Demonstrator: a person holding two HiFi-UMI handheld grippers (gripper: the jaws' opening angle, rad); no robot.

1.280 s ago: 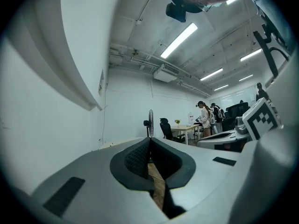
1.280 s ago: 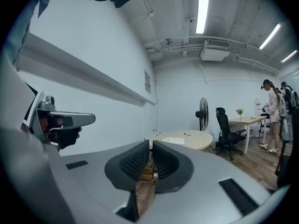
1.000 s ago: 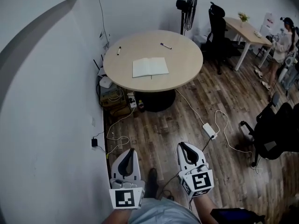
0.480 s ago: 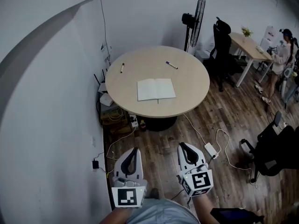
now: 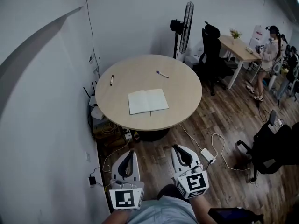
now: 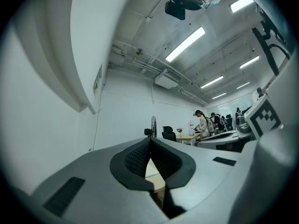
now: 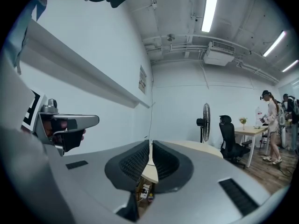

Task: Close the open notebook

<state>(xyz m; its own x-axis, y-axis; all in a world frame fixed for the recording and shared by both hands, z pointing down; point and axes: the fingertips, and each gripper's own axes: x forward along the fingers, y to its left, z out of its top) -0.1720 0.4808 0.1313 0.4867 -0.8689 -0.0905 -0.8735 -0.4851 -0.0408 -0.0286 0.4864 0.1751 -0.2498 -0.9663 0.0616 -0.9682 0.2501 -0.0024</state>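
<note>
Wood-plank flooring (image 5: 219, 106) spreads out below you, and a round, light-topped table (image 5: 182, 92) stands ahead beside the white wall (image 5: 42, 125). On that table the open notebook (image 5: 148, 101) lies flat with its pages up, toward the side nearest you. One dark pen (image 5: 111, 80) rests off to its left and a second pen (image 5: 162, 74) lies beyond it, both well apart from the notebook. You hold your left gripper (image 5: 132, 152) and right gripper (image 5: 176, 147) side by side close to your body, over the floor and well short of the table, both pointing toward it. Each gripper's own view shows its jaws pressed together at the tips with nothing between them, so both are clenched and empty. A white power strip (image 5: 208, 155) lies on the floor just right of your right gripper. Behind the table stand a pedestal fan (image 5: 186, 20) and a black office chair (image 5: 212, 55), and farther right a person (image 5: 270, 45) stands at a light desk (image 5: 240, 48).
</note>
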